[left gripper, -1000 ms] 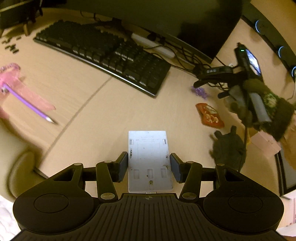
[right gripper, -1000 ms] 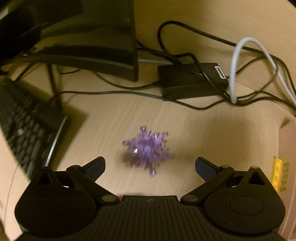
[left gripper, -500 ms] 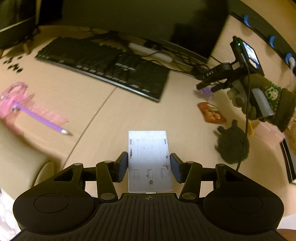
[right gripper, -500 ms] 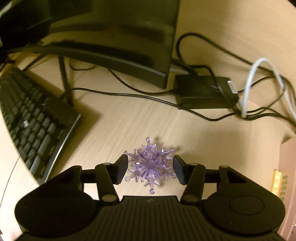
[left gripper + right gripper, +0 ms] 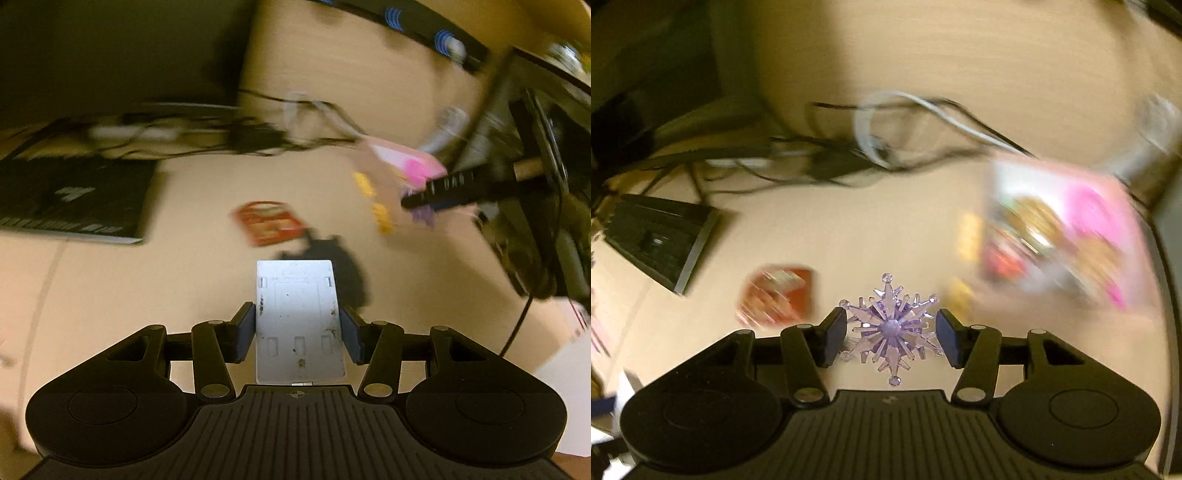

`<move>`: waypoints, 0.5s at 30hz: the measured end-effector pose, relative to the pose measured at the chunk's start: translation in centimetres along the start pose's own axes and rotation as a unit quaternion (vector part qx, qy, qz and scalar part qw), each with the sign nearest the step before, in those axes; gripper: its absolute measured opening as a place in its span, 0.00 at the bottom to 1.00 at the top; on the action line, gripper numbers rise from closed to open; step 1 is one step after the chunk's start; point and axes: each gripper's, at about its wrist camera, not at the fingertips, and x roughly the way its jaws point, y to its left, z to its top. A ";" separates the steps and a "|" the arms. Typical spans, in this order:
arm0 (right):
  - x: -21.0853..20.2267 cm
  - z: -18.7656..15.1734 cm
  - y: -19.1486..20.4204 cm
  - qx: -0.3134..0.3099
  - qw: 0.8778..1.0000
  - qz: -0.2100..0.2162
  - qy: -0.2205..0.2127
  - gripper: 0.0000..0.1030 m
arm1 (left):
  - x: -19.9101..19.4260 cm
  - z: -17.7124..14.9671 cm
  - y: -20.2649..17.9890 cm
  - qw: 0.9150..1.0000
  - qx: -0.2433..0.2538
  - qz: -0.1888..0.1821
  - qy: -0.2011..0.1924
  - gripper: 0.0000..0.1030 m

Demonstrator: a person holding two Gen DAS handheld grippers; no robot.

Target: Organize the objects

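Snowflake (image 5: 891, 328), the purple crystal-looking one, sits pinched between the pads of the right gripper (image 5: 891, 332), held up off the desk (image 5: 849, 236). Looks like hard clear plastic to me, light and stiff, but those thin spikes could snap, so I'd grip across the chunky middle, not the tips. Left gripper (image 5: 298, 330) is about half open, clamped on the long edges of a flat white card (image 5: 298, 317). Card seems rigid and slick, so edges are the spot. Red packet (image 5: 267, 221) and pink box (image 5: 1067, 236) lie further back on the desk, all blurry
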 end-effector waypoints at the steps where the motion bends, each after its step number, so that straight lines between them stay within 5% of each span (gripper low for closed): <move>1: -0.4 -1.2 -0.8 0.003 1.000 -0.013 -0.001 0.52 | 0.6 0.2 -1.1 1.000 0.012 -0.010 0.005 0.52; 9: -2.0 -8.8 -6.5 0.004 0.996 -0.085 -0.005 0.52 | 4.8 1.5 -8.6 0.992 0.092 -0.073 0.042 0.52; 15: -1.1 -11.0 -7.1 -0.070 0.991 -0.103 -0.038 0.58 | 7.5 2.4 -11.1 0.990 0.080 -0.091 0.075 0.52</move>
